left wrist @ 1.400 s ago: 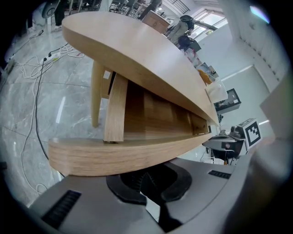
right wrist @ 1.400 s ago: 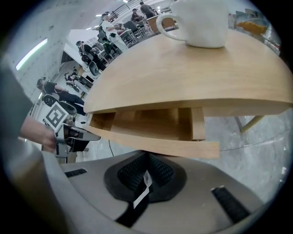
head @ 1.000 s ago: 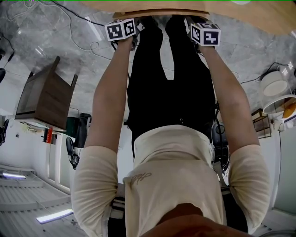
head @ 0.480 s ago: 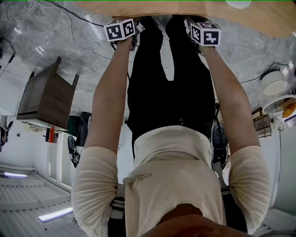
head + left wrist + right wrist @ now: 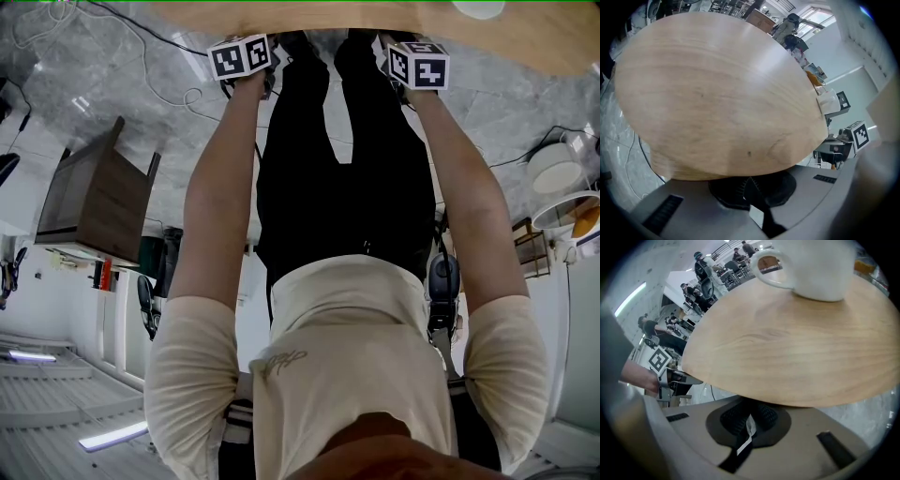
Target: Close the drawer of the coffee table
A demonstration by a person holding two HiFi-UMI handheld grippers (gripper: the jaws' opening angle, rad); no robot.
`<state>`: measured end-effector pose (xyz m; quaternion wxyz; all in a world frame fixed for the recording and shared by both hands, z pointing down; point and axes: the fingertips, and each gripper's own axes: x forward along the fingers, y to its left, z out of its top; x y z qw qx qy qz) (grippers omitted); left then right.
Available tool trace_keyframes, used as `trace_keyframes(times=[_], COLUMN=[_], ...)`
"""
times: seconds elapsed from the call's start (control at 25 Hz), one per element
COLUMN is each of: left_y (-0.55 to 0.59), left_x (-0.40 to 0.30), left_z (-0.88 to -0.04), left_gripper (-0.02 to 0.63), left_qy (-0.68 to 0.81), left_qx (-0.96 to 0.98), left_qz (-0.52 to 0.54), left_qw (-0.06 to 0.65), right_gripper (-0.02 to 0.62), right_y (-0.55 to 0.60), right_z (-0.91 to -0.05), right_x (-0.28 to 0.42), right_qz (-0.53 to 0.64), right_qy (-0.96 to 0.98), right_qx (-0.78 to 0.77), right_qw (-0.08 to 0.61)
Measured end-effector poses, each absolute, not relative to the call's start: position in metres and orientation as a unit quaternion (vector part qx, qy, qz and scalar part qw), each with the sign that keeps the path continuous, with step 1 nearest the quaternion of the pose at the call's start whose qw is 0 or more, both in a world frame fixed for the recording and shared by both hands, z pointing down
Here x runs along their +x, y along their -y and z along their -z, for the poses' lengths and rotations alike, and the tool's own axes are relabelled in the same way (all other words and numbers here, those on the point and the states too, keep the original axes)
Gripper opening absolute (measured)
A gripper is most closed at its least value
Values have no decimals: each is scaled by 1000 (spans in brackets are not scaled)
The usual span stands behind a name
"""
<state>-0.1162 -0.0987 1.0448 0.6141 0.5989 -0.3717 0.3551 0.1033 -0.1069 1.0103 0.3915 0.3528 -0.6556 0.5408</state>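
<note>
The coffee table's round pale wooden top (image 5: 309, 17) runs along the top edge of the head view. No drawer shows in any view. My left gripper (image 5: 246, 52) and right gripper (image 5: 417, 64) are held out at arm's length, side by side, at the table's near edge. In the left gripper view the gripper (image 5: 752, 187) is shut with nothing in it, right under the rim of the top (image 5: 717, 93). My right gripper (image 5: 749, 418) is shut too, its pads together just below the rim of the top (image 5: 797, 352).
A white mug (image 5: 811, 273) stands on the table ahead of my right gripper. The person's black-trousered legs (image 5: 337, 159) stand between the arms. A dark wooden cabinet (image 5: 94, 197) sits left on the marble floor, with cables (image 5: 159, 47) beyond it and white round dishes (image 5: 558, 169) at the right.
Both grippers have edged slightly closer to the table's rim. Their jaws look the same throughout.
</note>
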Motion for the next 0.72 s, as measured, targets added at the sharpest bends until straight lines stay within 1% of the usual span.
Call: trace_keyframes(times=[0.24, 0.4, 0.72], left_y=[97, 92, 88], left_x=[-115, -109, -114], left_z=[-1043, -1039, -1013], left_gripper=[6, 6, 6], left_qy=[370, 352, 342], left_qx=[599, 626, 640], left_qz=[-356, -374, -383], left_qw=[615, 587, 571], right_gripper=[-6, -5, -5], right_y=[107, 106, 95], right_z=[-1010, -1009, -985], right_x=[107, 114, 129], right_qz=[-551, -563, -517], right_qy=[651, 651, 686], right_qx=[355, 345, 303], right_qw=[384, 374, 412])
